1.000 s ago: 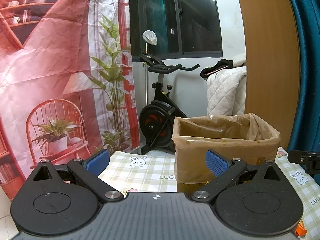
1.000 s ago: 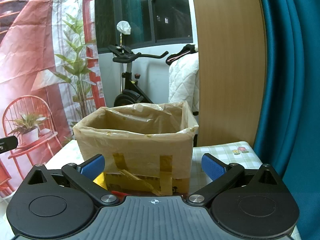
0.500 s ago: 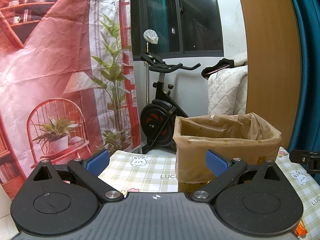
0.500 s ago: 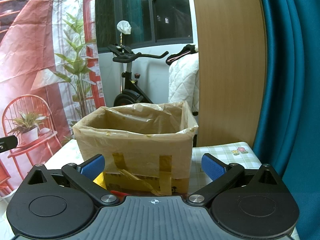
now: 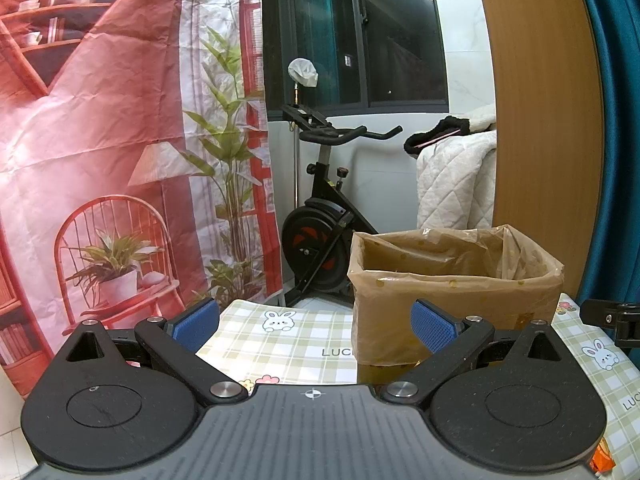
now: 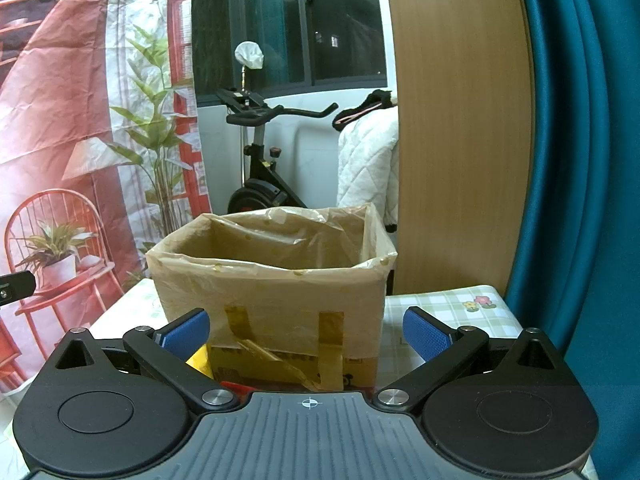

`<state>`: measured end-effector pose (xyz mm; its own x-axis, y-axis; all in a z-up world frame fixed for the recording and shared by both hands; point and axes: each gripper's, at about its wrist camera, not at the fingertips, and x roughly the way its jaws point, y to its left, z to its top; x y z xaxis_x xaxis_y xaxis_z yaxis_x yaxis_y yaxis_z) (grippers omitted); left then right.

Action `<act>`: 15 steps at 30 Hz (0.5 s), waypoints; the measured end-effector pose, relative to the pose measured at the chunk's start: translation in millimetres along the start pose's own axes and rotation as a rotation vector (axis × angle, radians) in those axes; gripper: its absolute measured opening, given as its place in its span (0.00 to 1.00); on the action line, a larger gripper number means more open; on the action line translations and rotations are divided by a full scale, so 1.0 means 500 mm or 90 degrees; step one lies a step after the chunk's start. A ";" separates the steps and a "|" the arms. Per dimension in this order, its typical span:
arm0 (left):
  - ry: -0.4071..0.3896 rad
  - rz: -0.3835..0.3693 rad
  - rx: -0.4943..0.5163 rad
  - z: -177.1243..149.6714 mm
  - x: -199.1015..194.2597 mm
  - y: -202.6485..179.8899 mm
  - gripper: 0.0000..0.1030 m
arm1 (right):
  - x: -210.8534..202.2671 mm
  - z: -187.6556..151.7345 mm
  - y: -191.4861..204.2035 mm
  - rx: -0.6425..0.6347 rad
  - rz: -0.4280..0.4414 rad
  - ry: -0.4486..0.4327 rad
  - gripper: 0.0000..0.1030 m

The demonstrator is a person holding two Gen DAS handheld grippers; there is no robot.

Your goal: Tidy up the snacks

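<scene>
Box of taped cardboard, plastic-lined, stands before both spread, empty grippers

You hold both tools level and facing forward, side by side. Your left gripper has its jaws spread wide, the blue pads well apart with nothing between them. Your right gripper matches it: jaws wide, blue pads apart and gripping nothing. The black tip of the right gripper shows at the right edge of the left wrist view, and the left gripper's tip shows at the left edge of the right wrist view.
</scene>
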<state>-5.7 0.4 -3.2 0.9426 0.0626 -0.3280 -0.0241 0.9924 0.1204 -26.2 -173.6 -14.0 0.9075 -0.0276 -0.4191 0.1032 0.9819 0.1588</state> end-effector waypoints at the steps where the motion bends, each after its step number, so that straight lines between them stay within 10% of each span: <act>1: 0.000 0.000 0.000 0.000 0.000 0.000 1.00 | -0.001 0.000 0.000 0.000 0.000 0.000 1.00; 15: -0.009 0.002 -0.004 -0.031 0.011 0.019 1.00 | 0.004 -0.013 -0.011 0.007 0.014 -0.019 1.00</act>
<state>-5.9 11.7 -18.2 0.9469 0.0645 -0.3149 -0.0289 0.9928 0.1162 -27.4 -177.8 -21.7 0.9216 -0.0115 -0.3879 0.0873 0.9801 0.1781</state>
